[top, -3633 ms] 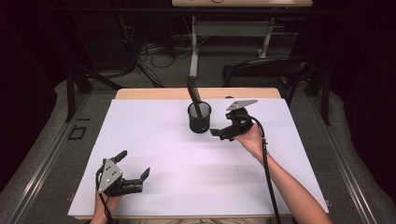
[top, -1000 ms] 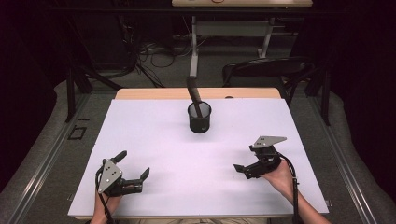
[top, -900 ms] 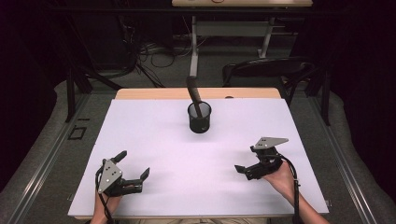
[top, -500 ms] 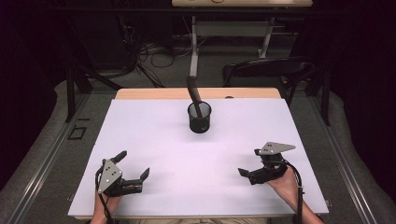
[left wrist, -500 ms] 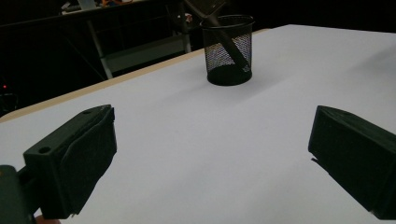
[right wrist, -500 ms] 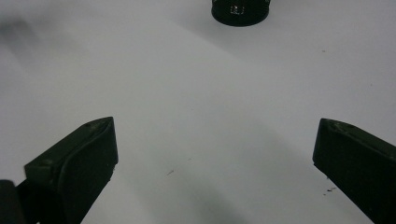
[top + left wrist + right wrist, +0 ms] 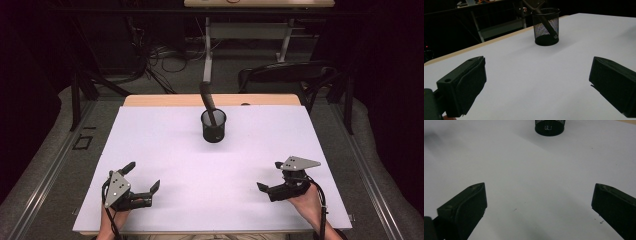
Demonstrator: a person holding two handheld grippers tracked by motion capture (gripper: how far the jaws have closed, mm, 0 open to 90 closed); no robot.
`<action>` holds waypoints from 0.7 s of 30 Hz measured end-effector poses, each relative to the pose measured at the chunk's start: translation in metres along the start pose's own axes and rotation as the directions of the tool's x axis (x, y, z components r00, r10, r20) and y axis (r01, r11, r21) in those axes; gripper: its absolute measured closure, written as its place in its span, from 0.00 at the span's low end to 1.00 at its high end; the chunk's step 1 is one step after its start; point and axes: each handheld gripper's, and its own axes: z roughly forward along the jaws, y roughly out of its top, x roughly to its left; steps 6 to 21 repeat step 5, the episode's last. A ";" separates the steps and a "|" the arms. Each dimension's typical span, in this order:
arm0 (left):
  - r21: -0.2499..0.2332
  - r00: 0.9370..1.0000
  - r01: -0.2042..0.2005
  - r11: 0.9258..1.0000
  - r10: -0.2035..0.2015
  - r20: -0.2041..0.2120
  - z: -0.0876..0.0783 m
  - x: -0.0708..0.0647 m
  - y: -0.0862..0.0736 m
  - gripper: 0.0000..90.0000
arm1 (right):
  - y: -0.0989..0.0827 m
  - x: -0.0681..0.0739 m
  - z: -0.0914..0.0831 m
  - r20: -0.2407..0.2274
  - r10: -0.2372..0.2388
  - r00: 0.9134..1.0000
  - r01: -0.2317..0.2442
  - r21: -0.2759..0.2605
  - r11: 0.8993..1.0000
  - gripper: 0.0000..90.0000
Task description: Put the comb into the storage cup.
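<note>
no readable text, labels or numbers anywhere

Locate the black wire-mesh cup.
In the high view, the black wire-mesh cup stands upright at the white table's far centre, a dark stick-like tool leaning inside it.

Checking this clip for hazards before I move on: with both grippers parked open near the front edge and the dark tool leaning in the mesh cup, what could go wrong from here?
1. The long dark tool leans well past the rim of the black wire-mesh cup; a nudge might tip the cup.
2. The right gripper sits low over the white table, so its cable might drag.
3. The left gripper hangs near the front edge.
</note>
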 end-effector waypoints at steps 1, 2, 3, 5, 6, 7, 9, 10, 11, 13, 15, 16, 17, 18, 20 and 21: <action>0.000 1.000 0.000 1.000 0.000 -0.001 0.000 0.000 0.000 0.01 | 0.000 0.000 -0.001 -0.002 0.001 1.000 -0.001 -0.002 1.000 0.00; 0.000 1.000 -0.001 1.000 0.001 -0.001 0.000 0.000 0.000 0.01 | 0.000 -0.001 -0.001 0.001 -0.001 1.000 0.001 -0.003 1.000 0.00; 0.000 1.000 0.000 1.000 0.000 -0.001 0.000 0.000 0.000 0.01 | 0.000 -0.001 -0.001 0.001 0.004 1.000 -0.004 -0.008 1.000 0.00; 0.000 1.000 0.000 1.000 0.000 -0.002 0.000 0.000 0.000 0.01 | 0.000 -0.002 -0.002 -0.002 0.008 1.000 -0.008 -0.013 1.000 0.00; 0.000 1.000 0.000 1.000 0.000 -0.002 0.000 0.000 0.000 0.01 | 0.000 -0.002 -0.002 -0.002 0.008 1.000 -0.008 -0.013 1.000 0.00; 0.000 1.000 0.000 1.000 0.000 -0.002 0.000 0.000 0.000 0.01 | 0.000 -0.002 -0.002 -0.002 0.008 1.000 -0.008 -0.013 1.000 0.00; 0.000 1.000 0.000 1.000 0.000 -0.002 0.000 0.000 0.000 0.01 | 0.000 -0.002 -0.002 -0.002 0.008 1.000 -0.008 -0.013 1.000 0.00; 0.000 1.000 0.000 1.000 0.000 -0.002 0.000 0.000 0.000 0.01 | 0.000 -0.002 -0.002 -0.002 0.008 1.000 -0.008 -0.013 1.000 0.00; 0.000 1.000 0.000 1.000 0.000 -0.002 0.000 0.000 0.000 0.01 | 0.000 -0.002 -0.002 -0.002 0.008 1.000 -0.008 -0.013 1.000 0.00; 0.000 1.000 0.000 1.000 0.000 -0.002 0.000 0.000 0.000 0.01 | 0.000 -0.002 -0.002 -0.002 0.008 1.000 -0.008 -0.013 1.000 0.00; 0.000 1.000 0.000 1.000 0.000 -0.002 0.000 0.000 0.000 0.01 | 0.000 -0.002 -0.002 -0.002 0.008 1.000 -0.008 -0.013 1.000 0.00; 0.000 1.000 0.000 1.000 0.000 -0.002 0.000 0.000 0.000 0.01 | 0.000 -0.002 -0.002 -0.002 0.008 1.000 -0.008 -0.013 1.000 0.00; 0.000 1.000 0.000 1.000 0.000 -0.002 0.000 0.000 0.000 0.01 | 0.000 -0.002 -0.002 -0.002 0.008 1.000 -0.008 -0.013 1.000 0.00; 0.000 1.000 0.000 1.000 0.000 -0.002 0.000 0.000 0.000 0.01 | 0.000 -0.002 -0.002 -0.002 0.008 1.000 -0.008 -0.013 1.000 0.00; 0.000 1.000 0.000 1.000 0.000 -0.002 0.000 0.000 0.000 0.01 | 0.000 -0.002 -0.002 -0.002 0.008 1.000 -0.008 -0.013 1.000 0.00; 0.000 1.000 0.000 1.000 0.000 -0.002 0.000 0.000 0.000 0.01 | 0.000 -0.002 -0.002 -0.002 0.008 1.000 -0.008 -0.013 1.000 0.00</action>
